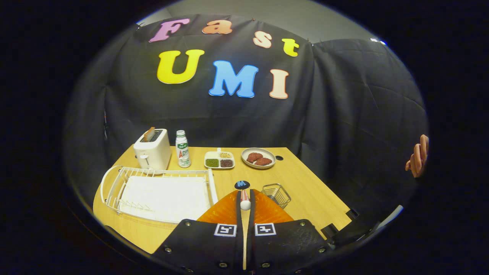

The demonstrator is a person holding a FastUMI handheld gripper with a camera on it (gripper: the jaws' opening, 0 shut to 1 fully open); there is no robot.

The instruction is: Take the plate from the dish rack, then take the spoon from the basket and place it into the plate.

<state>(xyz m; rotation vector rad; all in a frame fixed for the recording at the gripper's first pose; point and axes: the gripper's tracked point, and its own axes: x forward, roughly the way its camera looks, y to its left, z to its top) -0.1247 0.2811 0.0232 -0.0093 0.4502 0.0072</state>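
An orange plate (225,214) lies on the wooden table just ahead of my fingers, between the dish rack and the basket. My gripper (244,196) hangs over the plate's middle, shut on the spoon (245,205). The spoon's pale wooden handle runs back through the narrow gap between the fingers. Its white rounded end, with a red-and-white band, points forward above the plate. The white wire dish rack (114,183) stands to the left with no plate in it. The small wire basket (277,194) sits just right of the plate and looks empty.
At the back of the table stand a white toaster (153,151) with toast, a bottle (183,149), a divided tray (219,159) of grains and a plate of meat (258,157). A round black marker (242,185) lies beyond the plate. A person's hand (418,156) shows at far right.
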